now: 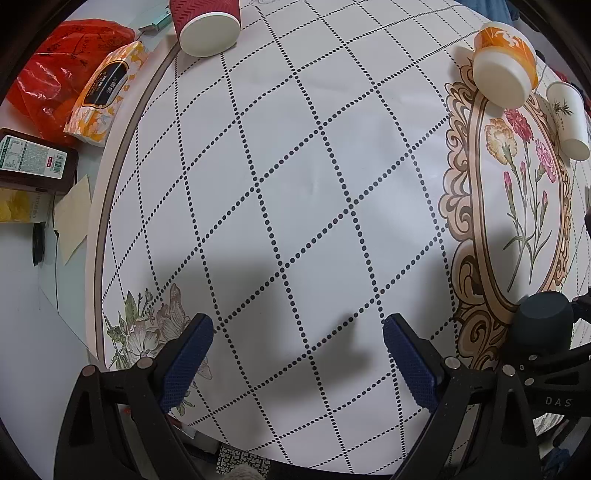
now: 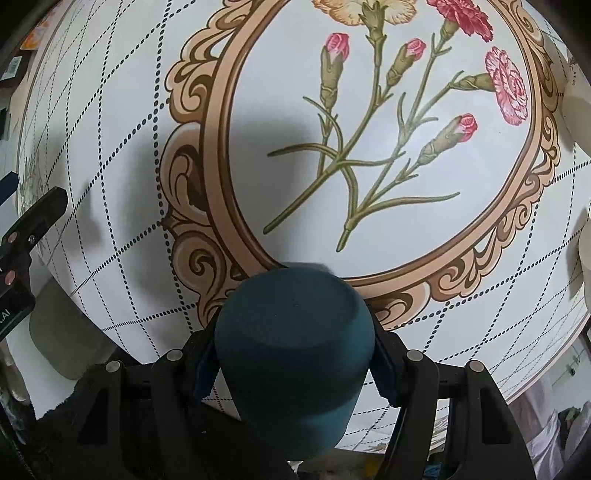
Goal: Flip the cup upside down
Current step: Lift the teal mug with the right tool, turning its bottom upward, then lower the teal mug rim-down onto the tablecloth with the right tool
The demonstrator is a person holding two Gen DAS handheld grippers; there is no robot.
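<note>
1. Your right hand-held gripper (image 2: 295, 350) is clamped on the dark teal cup (image 2: 293, 332), one finger on each side of its body. The cup sits near the front edge of the worktop (image 2: 110, 147), over the lower rim of the printed oval frame.
2. In the right wrist view the end of the cup facing the camera is a closed, flat surface, which looks like its base. I judge the cup is already turned over or nearly so, though the pictures don't show whether its rim touches the worktop.
3. What seems left: set the cup down on its rim, if it isn't there yet, then open the fingers and draw back.
4. Your left hand-held gripper (image 1: 297, 354) is spread wide and holds nothing, hovering over the front of the checked cloth.
5. Three paper cups stand apart from your work: a red cup (image 1: 207, 27) at the far left, an orange cup (image 1: 504, 61) and a white cup (image 1: 569, 118) at the far right.
</note>
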